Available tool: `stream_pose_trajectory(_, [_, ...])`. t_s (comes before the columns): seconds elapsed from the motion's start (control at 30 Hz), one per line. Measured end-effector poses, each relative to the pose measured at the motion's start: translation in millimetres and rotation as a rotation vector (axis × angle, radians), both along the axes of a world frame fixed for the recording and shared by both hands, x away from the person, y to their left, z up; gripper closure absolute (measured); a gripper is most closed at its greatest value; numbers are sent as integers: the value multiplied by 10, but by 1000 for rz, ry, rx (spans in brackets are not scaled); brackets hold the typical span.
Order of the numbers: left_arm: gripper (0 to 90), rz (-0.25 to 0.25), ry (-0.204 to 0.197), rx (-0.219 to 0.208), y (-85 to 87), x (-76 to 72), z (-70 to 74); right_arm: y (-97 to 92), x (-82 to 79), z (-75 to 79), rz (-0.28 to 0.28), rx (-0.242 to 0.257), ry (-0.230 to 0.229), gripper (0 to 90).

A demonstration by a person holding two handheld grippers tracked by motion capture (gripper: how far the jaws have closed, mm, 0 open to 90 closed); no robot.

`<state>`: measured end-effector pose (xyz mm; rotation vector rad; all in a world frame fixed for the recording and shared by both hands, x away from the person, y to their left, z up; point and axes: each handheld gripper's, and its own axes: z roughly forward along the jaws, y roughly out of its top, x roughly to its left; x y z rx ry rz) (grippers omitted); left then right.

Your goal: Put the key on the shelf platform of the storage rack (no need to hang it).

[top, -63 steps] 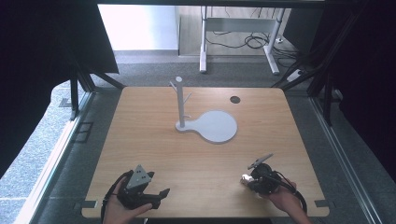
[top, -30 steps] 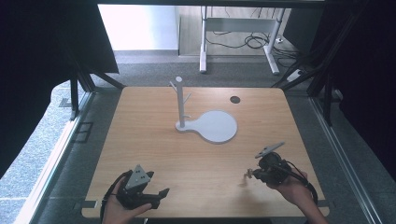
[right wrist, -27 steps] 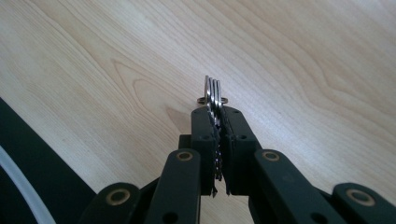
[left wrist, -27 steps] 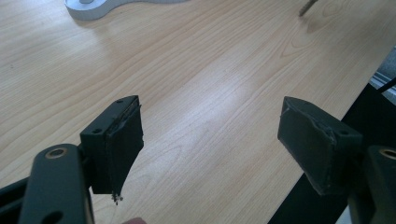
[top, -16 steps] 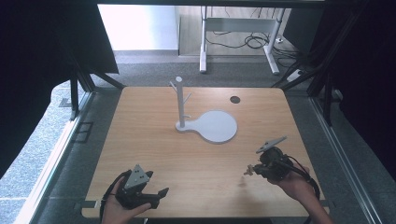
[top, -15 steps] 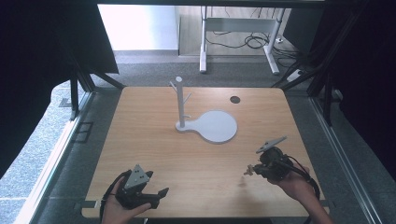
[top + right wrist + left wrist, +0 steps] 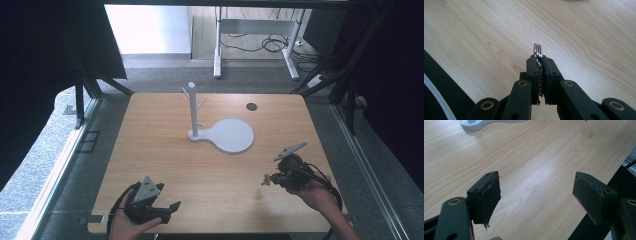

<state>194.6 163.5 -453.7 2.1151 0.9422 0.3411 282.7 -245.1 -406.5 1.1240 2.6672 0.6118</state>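
My right gripper (image 7: pixel 540 61) is shut on a few thin metal rings (image 7: pixel 537 51), held edge-on, their rims sticking up past the jaw tips. In the high view this gripper (image 7: pixel 267 180) hovers over the table's front right, held by a hand. At the front left edge my left gripper (image 7: pixel 172 206) rests in the other hand. Its jaws (image 7: pixel 536 192) stand wide open over bare wood with nothing between them. A white stand (image 7: pixel 192 107) with short pegs rises mid-table from a flat round white base (image 7: pixel 232 135).
The wooden table (image 7: pixel 150 150) has a small dark round hole (image 7: pixel 251 106) at the back right. An edge of the white base (image 7: pixel 474 123) shows at the top of the left gripper view. Dark frame rails flank the table.
The right gripper has moved to the right and a little farther from the front edge, still shut on the rings. The left gripper has stayed in place.
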Motion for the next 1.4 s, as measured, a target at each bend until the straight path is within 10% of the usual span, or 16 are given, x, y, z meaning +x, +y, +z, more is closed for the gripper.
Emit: stream_pose_trajectory(1.4, [226, 2, 1, -4, 30, 7, 0, 273, 577, 150, 26, 22, 50, 850])
